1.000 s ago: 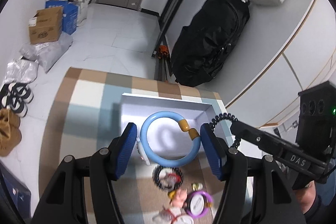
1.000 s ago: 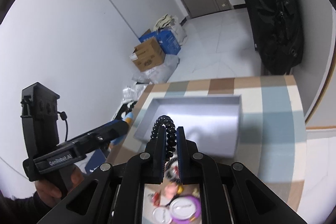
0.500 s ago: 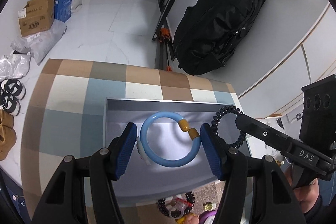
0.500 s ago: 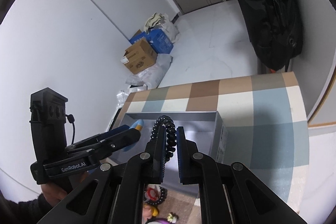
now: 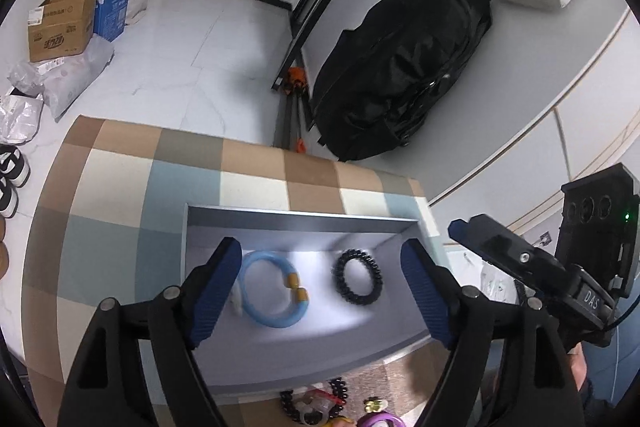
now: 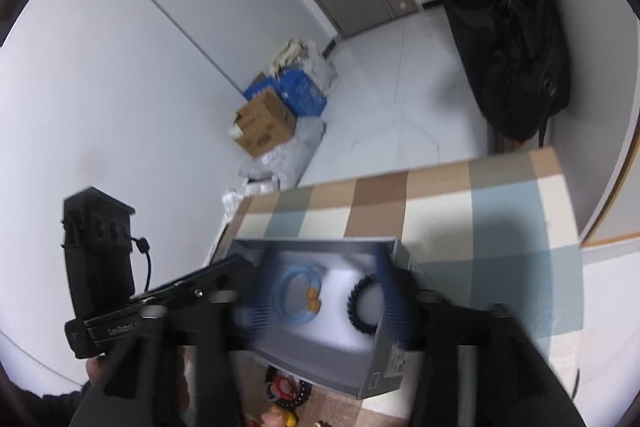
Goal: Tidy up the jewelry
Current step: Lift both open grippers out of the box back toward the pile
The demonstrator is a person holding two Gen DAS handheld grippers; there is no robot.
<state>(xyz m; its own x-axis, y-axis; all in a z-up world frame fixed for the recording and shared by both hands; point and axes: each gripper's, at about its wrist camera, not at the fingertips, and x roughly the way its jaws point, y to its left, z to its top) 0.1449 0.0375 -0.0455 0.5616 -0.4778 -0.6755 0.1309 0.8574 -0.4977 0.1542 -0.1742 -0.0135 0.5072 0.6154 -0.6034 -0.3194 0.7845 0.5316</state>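
With both bracelets lying loose on the floor of the box, the next pick turns on where the leftover jewelry sits relative to each gripper:

Left gripper (image 5: 322,291): jaws opening, blue pads well apart; the blue bracelet (image 5: 272,293) lies on the box floor between them, touched by neither pad.

Right gripper (image 6: 326,297): jaws opening and smeared by blur; the black coil bracelet (image 6: 362,305) lies on the box floor between them, and nothing looks pinched.

Box (image 5: 304,217): grey, open-topped, on the checked tablecloth (image 5: 120,187); the blue bracelet is toward its left side and the black coil bracelet (image 5: 358,283) toward its right, apart from each other.

Remaining pile (image 5: 328,407): beads, a purple ring and small charms on the cloth just outside the near wall of the box, at the bottom edge of the left view; it also shows at the bottom of the right view (image 6: 286,393).

Direction to the pile: toward the person from both grippers, below and behind the fingertips, so either hand would have to pull back over the near wall.

Long axis: the pieces look mostly round, with no clear long axis; the pile is too cropped to pick a grasp line.

Nearer hand: hard to call; the pile sits roughly between the two, perhaps slightly toward the left gripper.

Step, as I judge it: drop-off just done, return for more pending.
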